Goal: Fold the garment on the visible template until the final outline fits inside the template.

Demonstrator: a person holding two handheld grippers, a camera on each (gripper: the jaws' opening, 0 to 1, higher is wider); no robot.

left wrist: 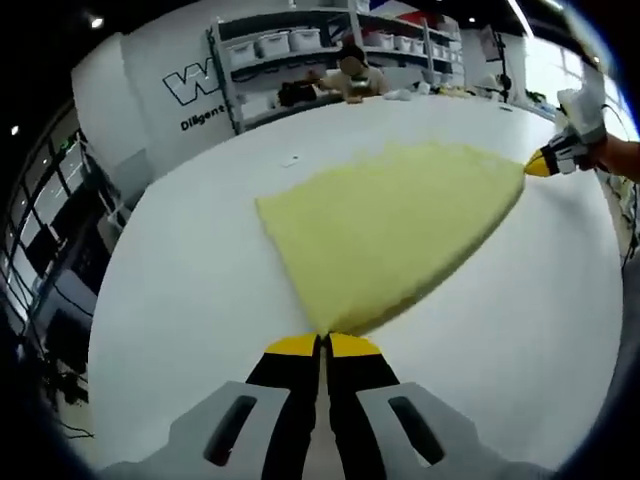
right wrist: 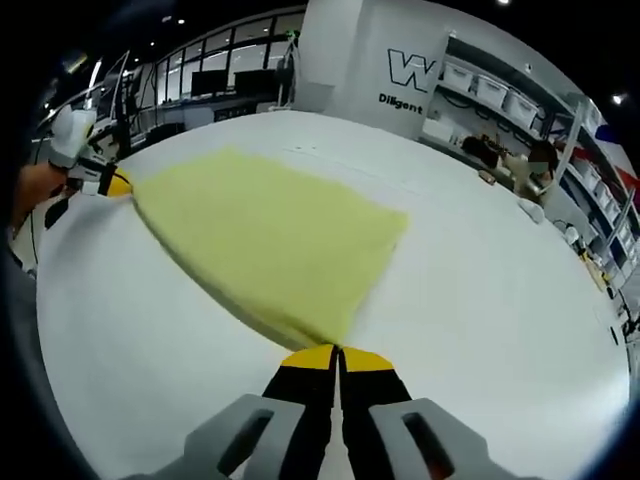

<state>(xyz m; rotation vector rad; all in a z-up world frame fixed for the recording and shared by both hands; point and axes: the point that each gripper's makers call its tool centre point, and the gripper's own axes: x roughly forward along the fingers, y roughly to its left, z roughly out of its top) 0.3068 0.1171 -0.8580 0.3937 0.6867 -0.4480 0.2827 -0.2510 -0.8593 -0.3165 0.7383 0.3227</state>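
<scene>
A pale yellow garment (left wrist: 395,225) lies spread on the white table (left wrist: 190,300), stretched between two corners. My left gripper (left wrist: 322,343) is shut on its near corner, black jaws with yellow tips pressed together. In the left gripper view the right gripper (left wrist: 540,163) pinches the far right corner, held by a hand. In the right gripper view the same garment (right wrist: 265,240) runs away from my right gripper (right wrist: 337,354), which is shut on its near corner. The left gripper (right wrist: 118,184) grips the far left corner there. No template outline can be made out on the table.
Shelves with white bins (left wrist: 290,42) stand behind the table, and a person (left wrist: 352,75) sits at its far edge. A white wall panel with lettering (right wrist: 410,75) rises beyond. The table edge (left wrist: 120,250) curves off on the left, with dark floor below.
</scene>
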